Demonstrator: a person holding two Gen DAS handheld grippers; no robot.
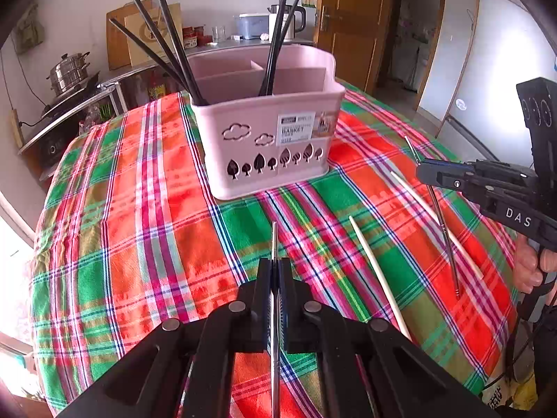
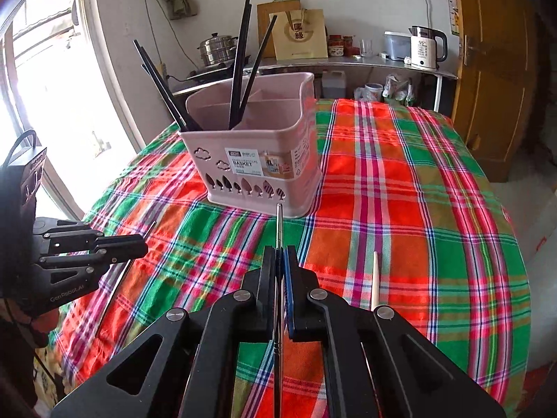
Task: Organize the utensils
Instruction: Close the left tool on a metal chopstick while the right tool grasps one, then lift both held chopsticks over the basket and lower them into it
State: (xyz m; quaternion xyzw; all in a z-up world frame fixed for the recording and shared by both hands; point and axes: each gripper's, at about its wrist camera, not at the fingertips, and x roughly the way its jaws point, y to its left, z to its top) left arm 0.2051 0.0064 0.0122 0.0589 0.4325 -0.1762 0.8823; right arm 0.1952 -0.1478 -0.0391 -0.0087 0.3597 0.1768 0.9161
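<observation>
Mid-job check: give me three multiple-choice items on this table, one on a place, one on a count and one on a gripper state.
1. Where are the long black chopsticks?
A. Flat on the cloth
B. Standing in the pink plastic basket
C. On the back counter

2. How many slim white chopsticks lie on the plaid tablecloth?
A. None
B. Two
C. Five

3. What is the left gripper doing?
A. Shut on a thin silver metal chopstick
B. Wide open, empty
C. Shut on a white chopstick

Answers:
1 B: the long black chopsticks lean out of the pink plastic basket.
2 B: two slim white chopsticks rest on the plaid tablecloth.
3 A: the left gripper has its jaws closed on the thin silver metal chopstick.
</observation>
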